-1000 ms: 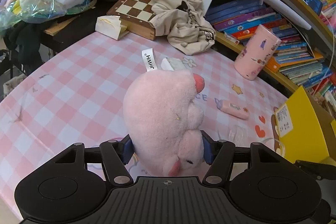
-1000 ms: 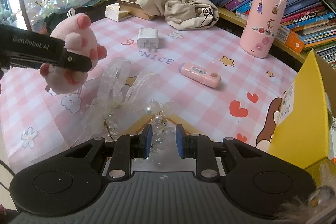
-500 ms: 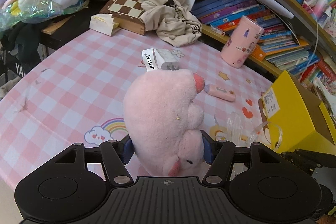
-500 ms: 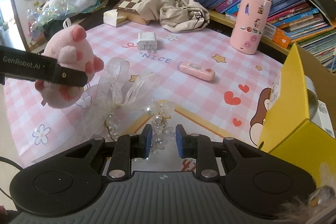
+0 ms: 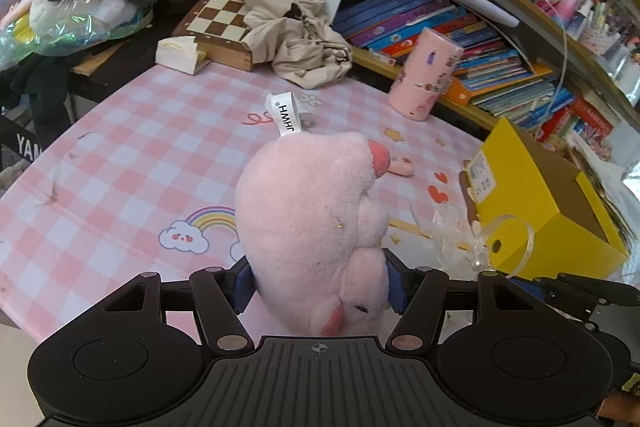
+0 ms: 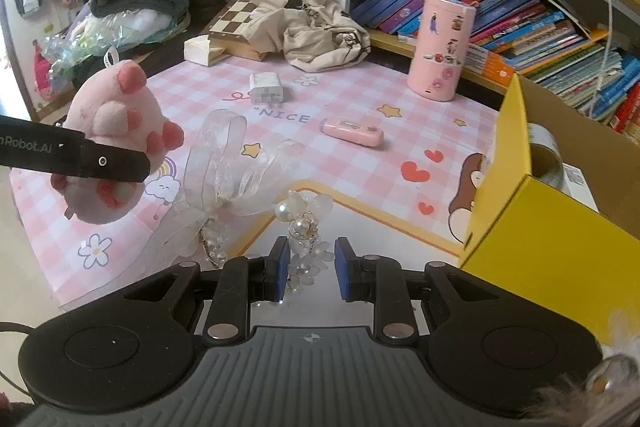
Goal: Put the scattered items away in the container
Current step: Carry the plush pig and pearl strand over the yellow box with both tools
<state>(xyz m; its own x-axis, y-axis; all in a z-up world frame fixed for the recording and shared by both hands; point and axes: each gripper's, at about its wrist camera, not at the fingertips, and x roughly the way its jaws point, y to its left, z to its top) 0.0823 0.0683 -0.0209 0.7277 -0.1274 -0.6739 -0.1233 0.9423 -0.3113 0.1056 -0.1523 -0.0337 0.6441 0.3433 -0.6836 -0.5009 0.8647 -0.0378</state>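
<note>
My left gripper (image 5: pixel 319 287) is shut on a pink plush pig (image 5: pixel 308 211) and holds it above the pink checked table (image 5: pixel 132 163). The right wrist view shows the same plush (image 6: pixel 116 131) hanging at the left, with a black left finger across it. My right gripper (image 6: pixel 311 267) is shut on a pearl and clear-ribbon hair accessory (image 6: pixel 300 223); its ribbon bow (image 6: pixel 224 167) trails to the left over the table. The open yellow box (image 6: pixel 560 227) stands just right of the right gripper, with a tape roll (image 6: pixel 544 155) inside. In the left wrist view the yellow box (image 5: pixel 536 203) lies ahead to the right.
On the table lie a white charger (image 6: pixel 264 89) and a small pink device (image 6: pixel 352 133), and a pink tumbler (image 6: pixel 442 51) stands there. A beige cloth (image 6: pixel 316 23) and a chessboard (image 5: pixel 216 23) sit at the far edge. Bookshelves (image 6: pixel 520 15) line the right side.
Both grippers have lifted a little and moved right toward the yellow box, which now looks larger and closer. Each keeps its grip: the plush left, the ribbon accessory right.
</note>
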